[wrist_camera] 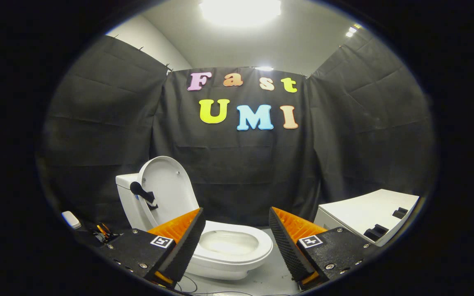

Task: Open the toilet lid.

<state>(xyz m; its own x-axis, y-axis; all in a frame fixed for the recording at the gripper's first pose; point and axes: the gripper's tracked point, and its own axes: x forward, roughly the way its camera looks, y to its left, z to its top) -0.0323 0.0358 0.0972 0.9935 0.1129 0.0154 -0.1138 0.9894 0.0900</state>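
Observation:
A white toilet (pixel 228 253) stands on the floor just beyond my fingers. Its lid (pixel 167 189) is raised upright and leans back against the cistern (pixel 126 193). A black handle piece (pixel 143 194) sticks out from the lid's left edge. The seat ring and bowl (pixel 229 241) lie uncovered, seen through the gap between my fingers. My gripper (pixel 235 213) is open, orange-and-black fingers (pixel 183 242) spread wide apart with nothing between them, a little short of the bowl's front rim.
A white box-like unit (pixel 368 216) with black recesses stands to the right of the toilet. A small white object (pixel 71 220) and some orange-black parts (pixel 103 232) lie to the left. Thin cables (pixel 204 291) run over the pale floor below the bowl.

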